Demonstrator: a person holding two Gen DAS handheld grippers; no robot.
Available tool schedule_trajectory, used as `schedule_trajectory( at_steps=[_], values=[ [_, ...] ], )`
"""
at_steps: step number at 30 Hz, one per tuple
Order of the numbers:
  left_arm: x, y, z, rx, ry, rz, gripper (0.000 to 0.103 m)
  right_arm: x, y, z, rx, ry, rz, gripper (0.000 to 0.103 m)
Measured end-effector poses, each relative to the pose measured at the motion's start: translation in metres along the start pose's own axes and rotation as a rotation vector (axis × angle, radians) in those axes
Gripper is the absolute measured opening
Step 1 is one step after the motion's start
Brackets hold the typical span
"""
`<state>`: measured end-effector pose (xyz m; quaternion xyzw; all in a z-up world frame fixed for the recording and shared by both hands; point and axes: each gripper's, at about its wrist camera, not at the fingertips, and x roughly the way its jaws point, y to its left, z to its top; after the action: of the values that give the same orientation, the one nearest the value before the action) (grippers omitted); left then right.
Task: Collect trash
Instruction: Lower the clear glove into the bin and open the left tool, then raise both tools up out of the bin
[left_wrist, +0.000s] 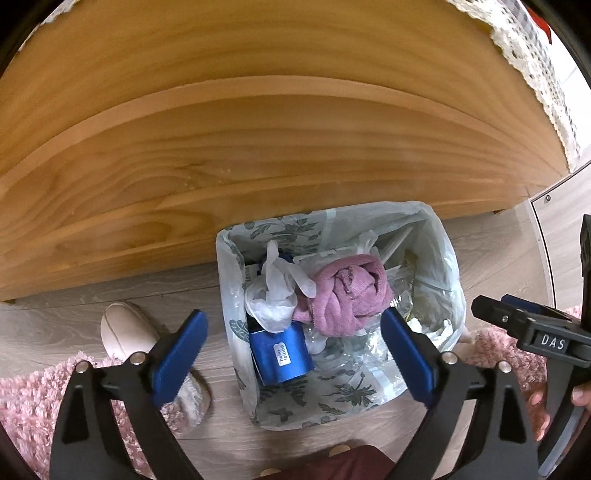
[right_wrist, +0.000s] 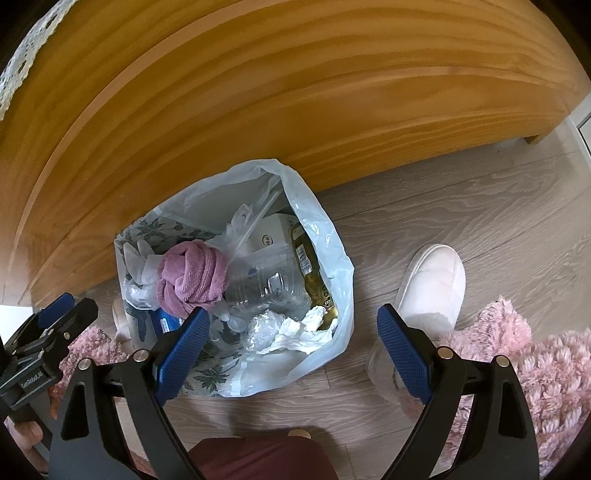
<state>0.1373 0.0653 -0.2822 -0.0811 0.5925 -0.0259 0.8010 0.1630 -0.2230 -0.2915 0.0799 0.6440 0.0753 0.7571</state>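
A bin lined with a leaf-printed plastic bag (left_wrist: 231, 266) stands on the floor against a wooden panel. Inside lie a rolled mauve cloth (left_wrist: 347, 291), a blue box (left_wrist: 280, 354) with a white label and a crumpled white plastic bag (left_wrist: 273, 295). My left gripper (left_wrist: 293, 317) hangs open above the bin, with nothing between its blue pads. In the right wrist view the same bag (right_wrist: 332, 258) also holds a clear plastic bottle (right_wrist: 266, 280) and crumpled white paper (right_wrist: 295, 328) beside the mauve cloth (right_wrist: 192, 277). My right gripper (right_wrist: 291, 314) is open and empty over the bin's near right side.
A wooden furniture panel (left_wrist: 258, 147) rises right behind the bin. White slippers (left_wrist: 125, 328) (right_wrist: 432, 280) rest on the floor on either side, partly on a pink shaggy rug (right_wrist: 554, 369). A person's maroon-clad knee (right_wrist: 258, 461) is at the bottom edge.
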Motion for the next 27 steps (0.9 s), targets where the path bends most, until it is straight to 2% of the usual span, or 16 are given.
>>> schedule_trajectory(
  at_steps=[6,14,27],
  values=[
    [-0.001,0.006,-0.002,-0.052,0.013,-0.031,0.092,-0.001,0.001,0.0,-0.001,-0.007,0.006,0.088],
    [-0.01,0.005,-0.001,-0.043,-0.029,-0.038,0.092,-0.005,0.003,0.0,-0.017,-0.027,-0.012,0.088],
    [-0.055,0.008,0.001,-0.045,-0.2,-0.039,0.092,-0.02,0.006,-0.004,-0.058,-0.1,-0.044,0.088]
  ],
)
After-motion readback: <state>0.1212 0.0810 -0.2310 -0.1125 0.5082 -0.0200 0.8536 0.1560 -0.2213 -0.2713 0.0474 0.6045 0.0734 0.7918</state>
